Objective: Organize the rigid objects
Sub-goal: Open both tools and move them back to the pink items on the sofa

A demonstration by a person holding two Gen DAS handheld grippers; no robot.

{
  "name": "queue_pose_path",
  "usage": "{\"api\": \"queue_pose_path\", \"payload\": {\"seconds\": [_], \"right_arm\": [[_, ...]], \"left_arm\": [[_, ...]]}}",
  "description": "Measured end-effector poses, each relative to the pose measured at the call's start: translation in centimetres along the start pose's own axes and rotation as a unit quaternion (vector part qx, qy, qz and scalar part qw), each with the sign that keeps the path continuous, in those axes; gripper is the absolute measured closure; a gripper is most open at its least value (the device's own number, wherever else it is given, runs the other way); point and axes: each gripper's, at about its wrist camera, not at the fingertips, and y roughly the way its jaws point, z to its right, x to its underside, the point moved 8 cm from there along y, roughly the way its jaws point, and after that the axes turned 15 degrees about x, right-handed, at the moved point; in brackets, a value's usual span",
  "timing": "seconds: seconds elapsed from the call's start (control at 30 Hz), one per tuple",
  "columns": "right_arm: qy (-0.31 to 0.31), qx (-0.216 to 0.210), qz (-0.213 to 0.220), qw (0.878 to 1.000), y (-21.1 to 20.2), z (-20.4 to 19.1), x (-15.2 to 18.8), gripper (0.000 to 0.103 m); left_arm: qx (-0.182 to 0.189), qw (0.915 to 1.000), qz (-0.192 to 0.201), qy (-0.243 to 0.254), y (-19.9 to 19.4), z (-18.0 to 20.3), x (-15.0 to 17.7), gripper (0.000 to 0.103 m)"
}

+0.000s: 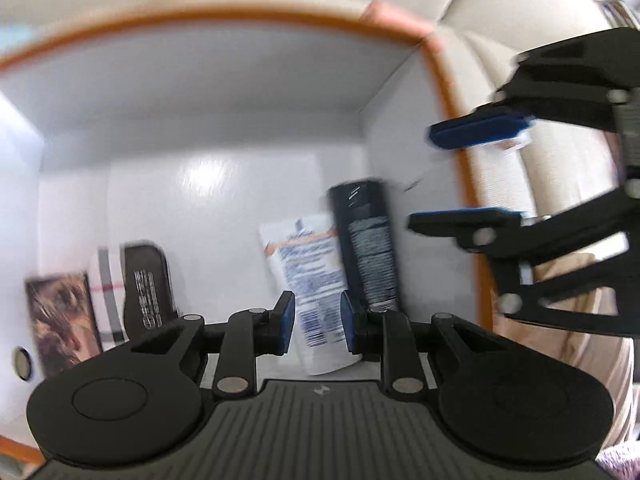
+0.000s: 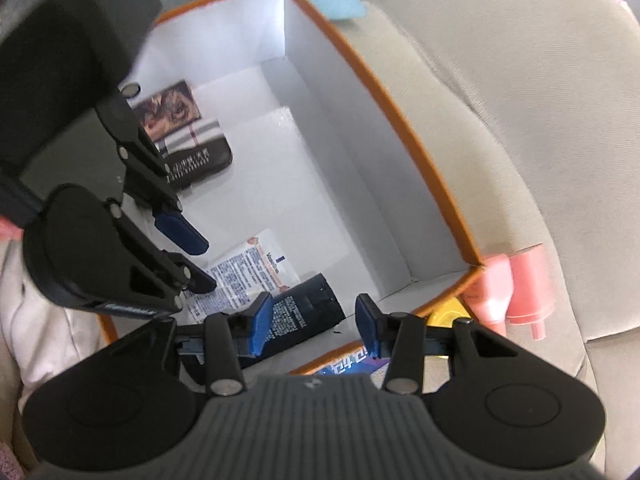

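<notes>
Left wrist view: two grippers hang over an orange-rimmed white box (image 1: 448, 92) on a beige sofa (image 2: 520, 100), both with nothing in their jaws.

The left gripper (image 1: 317, 329) has its jaws slightly parted and released; the right gripper (image 2: 314, 326) stands with jaws apart, gripping nothing. On the box floor a white tube (image 1: 310, 280) and a black bottle (image 1: 366, 240) lie touching side by side; three small packs (image 2: 188, 136) lie well apart from them. A pink bottle (image 2: 516, 292) lies outside, touching the box corner.
</notes>
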Motion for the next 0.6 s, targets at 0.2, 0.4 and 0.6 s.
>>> {"api": "queue_pose_path", "payload": {"seconds": [0.2, 0.4, 0.6], "right_arm": [[0.065, 0.006, 0.031, 0.997, -2.8, 2.2, 1.8, 0.056], [0.162, 0.02, 0.026, 0.986, -3.4, 7.2, 6.5, 0.056], [0.241, 0.04, 0.002, 0.97, -1.1, 12.2, 10.9, 0.061]], "left_arm": [[0.01, 0.9952, 0.042, 0.088, -2.6, 5.9, -3.1, 0.076], [0.001, 0.9813, 0.048, 0.187, -1.7, 8.4, -5.8, 0.076], [-0.01, 0.9821, 0.036, 0.185, 2.4, 10.4, -9.5, 0.076]]}}
